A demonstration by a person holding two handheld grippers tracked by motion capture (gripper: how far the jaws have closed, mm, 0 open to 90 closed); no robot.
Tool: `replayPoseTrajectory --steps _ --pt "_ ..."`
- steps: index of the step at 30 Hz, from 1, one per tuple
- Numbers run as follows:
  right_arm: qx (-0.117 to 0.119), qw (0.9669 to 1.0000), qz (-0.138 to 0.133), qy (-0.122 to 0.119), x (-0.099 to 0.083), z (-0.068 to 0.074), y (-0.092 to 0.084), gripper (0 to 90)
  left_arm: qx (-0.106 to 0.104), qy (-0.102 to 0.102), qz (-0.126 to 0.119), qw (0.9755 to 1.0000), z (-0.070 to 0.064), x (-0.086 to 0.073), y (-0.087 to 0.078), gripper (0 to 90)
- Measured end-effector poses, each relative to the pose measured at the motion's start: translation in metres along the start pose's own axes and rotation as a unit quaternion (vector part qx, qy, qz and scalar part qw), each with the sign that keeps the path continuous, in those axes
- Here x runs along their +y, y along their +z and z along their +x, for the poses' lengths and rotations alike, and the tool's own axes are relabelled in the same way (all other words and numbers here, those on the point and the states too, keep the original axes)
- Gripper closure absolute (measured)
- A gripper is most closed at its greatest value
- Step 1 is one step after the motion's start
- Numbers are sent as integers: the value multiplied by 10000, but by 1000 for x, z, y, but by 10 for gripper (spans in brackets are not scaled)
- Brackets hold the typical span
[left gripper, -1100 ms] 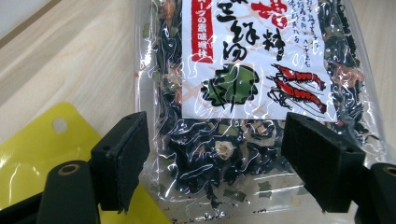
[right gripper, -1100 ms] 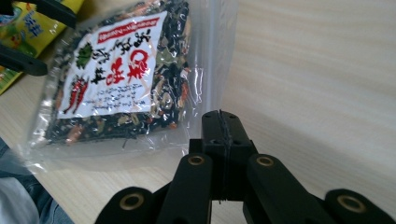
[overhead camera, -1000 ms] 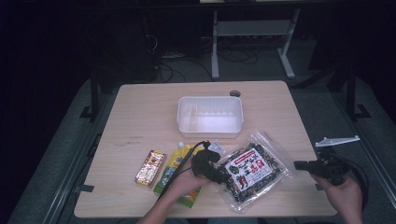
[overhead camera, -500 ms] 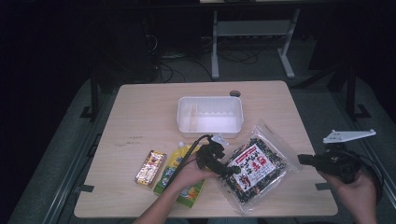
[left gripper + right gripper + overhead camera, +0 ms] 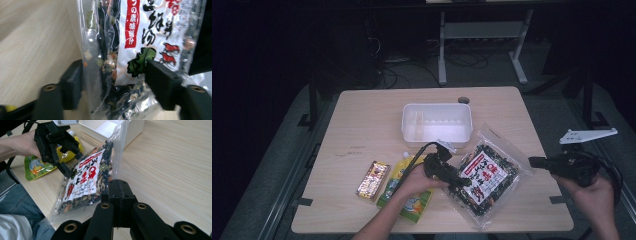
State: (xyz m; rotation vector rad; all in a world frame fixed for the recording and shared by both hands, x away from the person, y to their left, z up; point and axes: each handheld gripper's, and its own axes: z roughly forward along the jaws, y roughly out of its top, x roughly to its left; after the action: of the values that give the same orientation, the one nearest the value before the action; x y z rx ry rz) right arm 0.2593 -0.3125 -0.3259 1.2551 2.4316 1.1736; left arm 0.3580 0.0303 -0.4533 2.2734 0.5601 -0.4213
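A clear bag of dark dried seaweed mix (image 5: 484, 175) with a red and white label lies on the right half of the wooden table (image 5: 362, 125). My left gripper (image 5: 460, 181) points down at the bag's left edge. In the left gripper view the bag (image 5: 110, 50) stands between the jaws, which have just been closing; the pads (image 5: 160, 82) reach it without visibly squeezing it. The right gripper view has this bag (image 5: 87, 180) with the left gripper (image 5: 72, 165) at its edge. My right gripper (image 5: 534, 161) hangs off the table's right edge, shut (image 5: 119, 183) and empty.
A white plastic bin (image 5: 437, 105) stands behind the bag at mid-table. A yellow-green drink pouch (image 5: 412, 207) lies under the left hand, with a gold-wrapped bar (image 5: 373, 179) to its left. A round hole (image 5: 463, 100) sits near the far edge.
The left gripper has slid right onto the bag's left edge and its jaws have narrowed around it. The right gripper has drawn off to the right and risen.
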Motion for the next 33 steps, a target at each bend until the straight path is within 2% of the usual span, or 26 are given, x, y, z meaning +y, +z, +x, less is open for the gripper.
replayPoseTrajectory --steps 1,4,6,9,15,16,20,29,33 --pt "40 10000 -35 31 1 -2 1 900 -79 37 -22 10000 1 0 -1 404" --pt "109 9999 -57 88 2 -5 2 900 -88 38 -31 9999 1 0 -1 452" --pt "42 10000 -56 54 4 -5 3 900 -153 32 -46 9999 2 -1 -3 557" --pt "60 9999 -101 91 5 -9 1 900 -220 52 -125 9997 2 -4 -6 649" --pt "16 9998 -89 156 5 -15 4 900 -224 258 -238 9991 -3 -7 -11 718" --pt "16 9998 -89 156 5 -15 4 900 -224 258 -238 9991 -3 -7 -11 720" --pt "121 9994 -199 253 5 -21 2 899 -43 481 -288 9984 -10 -8 -15 729" --pt "238 9987 -305 337 1 -31 2 889 152 688 -406 9967 -18 -11 -18 732" --pt "281 9981 -329 439 -3 -39 7 801 257 798 -398 9957 -21 -11 -18 742"
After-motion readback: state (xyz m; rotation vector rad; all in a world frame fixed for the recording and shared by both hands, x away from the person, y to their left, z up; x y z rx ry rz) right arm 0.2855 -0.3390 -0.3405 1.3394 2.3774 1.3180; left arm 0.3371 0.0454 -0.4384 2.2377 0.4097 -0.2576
